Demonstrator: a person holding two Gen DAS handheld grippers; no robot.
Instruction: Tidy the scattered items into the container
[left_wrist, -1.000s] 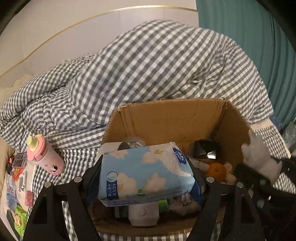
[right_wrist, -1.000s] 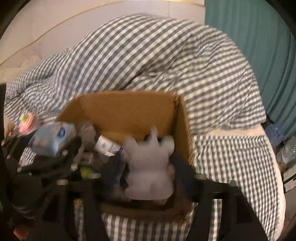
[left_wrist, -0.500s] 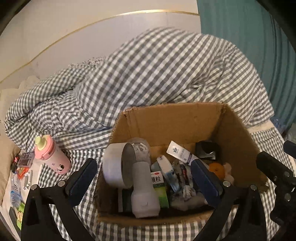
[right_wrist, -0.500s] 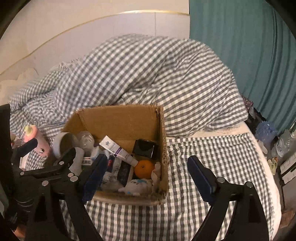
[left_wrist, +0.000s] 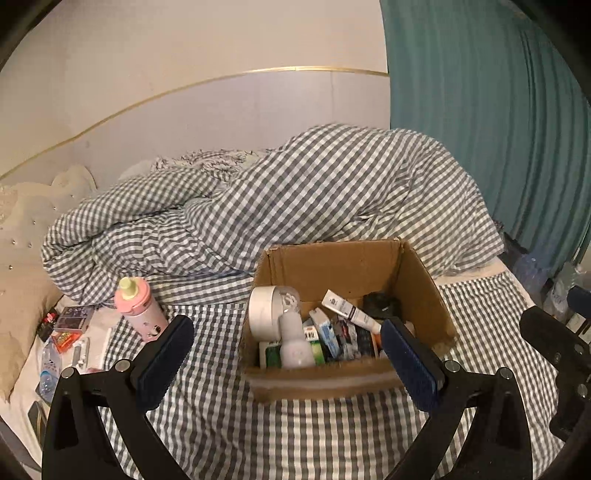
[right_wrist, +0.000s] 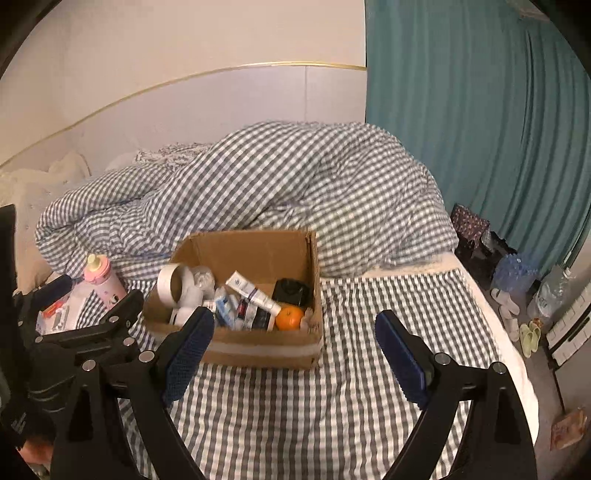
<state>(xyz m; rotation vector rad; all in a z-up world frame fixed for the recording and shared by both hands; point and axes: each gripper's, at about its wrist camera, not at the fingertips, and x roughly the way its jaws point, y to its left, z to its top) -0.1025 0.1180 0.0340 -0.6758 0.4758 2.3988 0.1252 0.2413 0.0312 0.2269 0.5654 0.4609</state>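
A cardboard box (left_wrist: 424, 284) (right_wrist: 258, 349) stands on the checked bed sheet. It holds a white tape roll (left_wrist: 260, 308) (right_wrist: 168, 286), a white bottle (left_wrist: 293, 345), a white tube (left_wrist: 349, 310) (right_wrist: 253, 293), a black item (right_wrist: 293, 291), an orange (right_wrist: 289, 318) and several small packets. My left gripper (left_wrist: 288, 360) is open and empty, in front of and above the box. My right gripper (right_wrist: 293, 352) is open and empty, also drawn back from the box. A pink bottle (left_wrist: 140, 312) (right_wrist: 103, 278) stands left of the box.
Several small packets and a card box (left_wrist: 72, 317) lie on the sheet at the far left. A crumpled checked duvet (left_wrist: 295, 206) rises behind the box. A teal curtain (right_wrist: 480, 129) hangs on the right, with bags and slippers (right_wrist: 528, 334) on the floor beside the bed.
One second ago my left gripper held a blue tissue pack and my right a grey plush toy over the box. Both opened and let go, then pulled back and up.
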